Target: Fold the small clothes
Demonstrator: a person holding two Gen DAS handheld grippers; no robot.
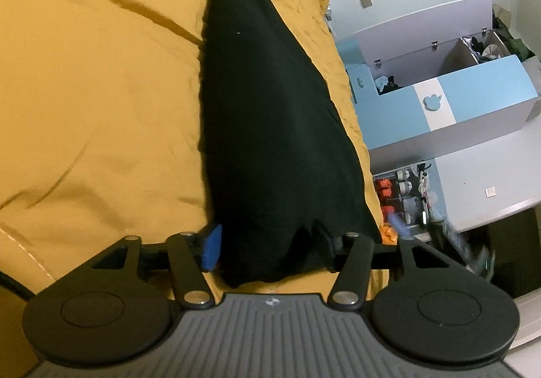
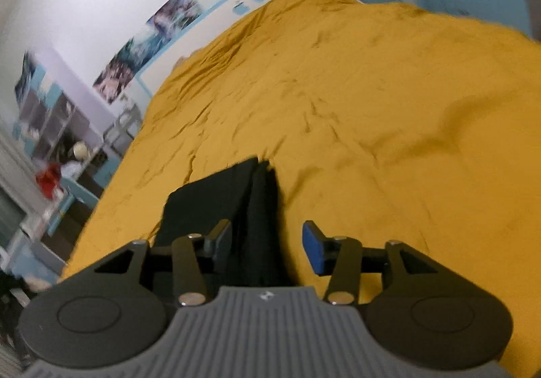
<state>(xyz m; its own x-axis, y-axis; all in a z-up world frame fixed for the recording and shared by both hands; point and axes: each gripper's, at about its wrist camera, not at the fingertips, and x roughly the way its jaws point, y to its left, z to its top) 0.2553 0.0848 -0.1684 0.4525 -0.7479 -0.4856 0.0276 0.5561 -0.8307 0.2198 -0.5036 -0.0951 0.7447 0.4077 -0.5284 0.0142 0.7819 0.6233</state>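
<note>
A black garment point(image 1: 267, 127) lies on the mustard-yellow bedspread point(image 1: 94, 100), stretched in a long triangle away from my left gripper point(image 1: 277, 246). The left jaws stand wide apart with the near end of the garment between them; one blue pad point(image 1: 211, 247) shows, the other is hidden by cloth. In the right wrist view the black garment point(image 2: 250, 205) lies in folds between the wide-open jaws of my right gripper point(image 2: 267, 246), against the left finger. The right blue pad point(image 2: 312, 251) stands clear of the cloth over the bedspread point(image 2: 389, 107).
A blue and white toy chest point(image 1: 443, 97) with its lid up stands beside the bed on the right. Shelves with small items point(image 1: 405, 195) stand below it. In the right wrist view, posters point(image 2: 152, 39) hang on the wall and shelves point(image 2: 50, 127) stand at left.
</note>
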